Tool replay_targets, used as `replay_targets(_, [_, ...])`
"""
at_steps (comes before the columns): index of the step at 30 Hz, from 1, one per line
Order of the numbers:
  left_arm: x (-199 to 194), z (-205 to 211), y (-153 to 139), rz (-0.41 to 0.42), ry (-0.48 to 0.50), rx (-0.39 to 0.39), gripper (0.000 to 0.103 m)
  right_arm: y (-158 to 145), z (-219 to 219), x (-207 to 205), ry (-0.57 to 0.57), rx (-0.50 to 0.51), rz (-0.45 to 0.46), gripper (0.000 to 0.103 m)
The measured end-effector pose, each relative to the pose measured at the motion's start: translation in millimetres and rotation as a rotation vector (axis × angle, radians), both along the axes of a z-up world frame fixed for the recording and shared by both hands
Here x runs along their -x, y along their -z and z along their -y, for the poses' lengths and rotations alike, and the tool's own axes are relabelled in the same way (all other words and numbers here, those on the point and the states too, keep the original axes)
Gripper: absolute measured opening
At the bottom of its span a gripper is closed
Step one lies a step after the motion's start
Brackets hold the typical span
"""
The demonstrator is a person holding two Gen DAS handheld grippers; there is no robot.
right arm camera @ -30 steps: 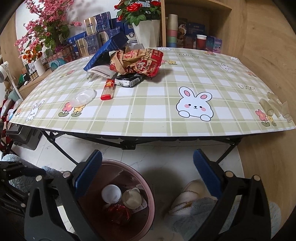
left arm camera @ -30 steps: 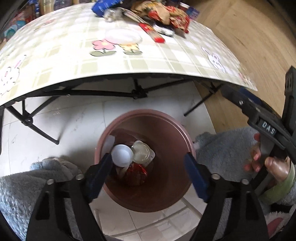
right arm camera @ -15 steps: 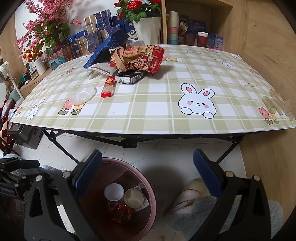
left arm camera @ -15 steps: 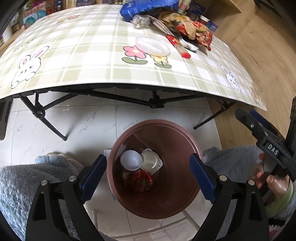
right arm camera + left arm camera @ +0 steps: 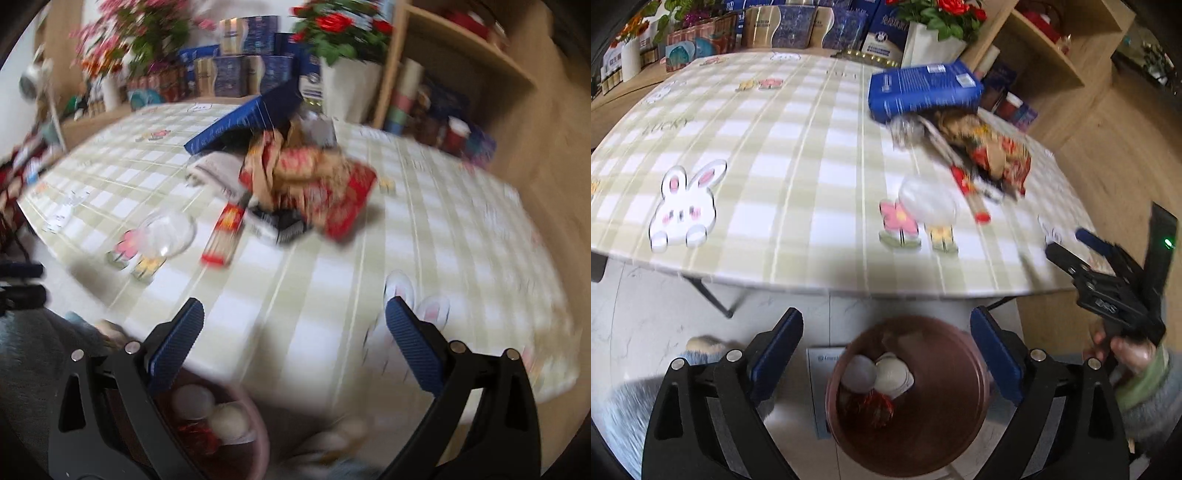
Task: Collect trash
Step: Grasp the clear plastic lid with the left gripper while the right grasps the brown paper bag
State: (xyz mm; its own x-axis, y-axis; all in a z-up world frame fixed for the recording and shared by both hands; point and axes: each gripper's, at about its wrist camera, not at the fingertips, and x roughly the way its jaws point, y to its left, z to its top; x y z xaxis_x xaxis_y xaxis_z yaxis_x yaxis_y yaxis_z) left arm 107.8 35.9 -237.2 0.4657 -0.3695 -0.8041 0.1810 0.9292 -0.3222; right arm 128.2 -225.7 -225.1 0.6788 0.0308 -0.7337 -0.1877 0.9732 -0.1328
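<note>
Lying heaped toward the far right corner of the surface (image 5: 798, 122): wrappers (image 5: 993, 155), blue box (image 5: 923, 90), red stick pack (image 5: 971, 195), clear lid (image 5: 925, 201). Sitting below in the bin (image 5: 945, 432): cups dropped earlier. Swinging up from bin toward surface now, left gripper (image 5: 886, 354) and right gripper (image 5: 293, 343) both with fingers released, empty, heading for another pickup.

Both wrist cameras look forward and steeply down from the near desk (image 5: 798, 155) edge. The left sits above the bin (image 5: 923, 424); the right faces the desktop. Both share the bin and the trash pile (image 5: 310, 184).
</note>
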Motion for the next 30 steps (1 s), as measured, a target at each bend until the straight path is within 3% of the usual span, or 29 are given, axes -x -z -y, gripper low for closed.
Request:
replay_targets(6, [-23.3,-1.0,-17.5,0.094,-0.001,-0.036,0.09,-11.4,-19.2,-68.3,-0.163,0.085,0.0,0.097])
replay_targets(11, [-38.8,2.0,-17.5,0.094,0.003,-0.048,0.09,-8.3,-33.1,-105.0,-0.275,0.19,0.012,0.097])
replay_targets(16, [-48.7,8.5,-13.5,0.096,0.019,-0.054,0.09,3.3,-35.9,-138.2,-0.312,0.179,-0.078,0.097])
replay_targets(22, [-51.5,18.5,-4.6,0.087,0.044,-0.054,0.09,18.7,-36.8,-151.3,-0.332,0.208,-0.144,0.092])
replay_targets(26, [-51.9,24.8,-4.6,0.095,0.067,-0.066,0.09,9.7,-31.3,-144.3,-0.351,0.206,-0.121,0.082])
replay_targets(30, [-53.0,28.2,-5.6,0.102,0.09,-0.076,0.09,-15.6,-15.4,-127.0,-0.36,0.176,-0.058,0.081])
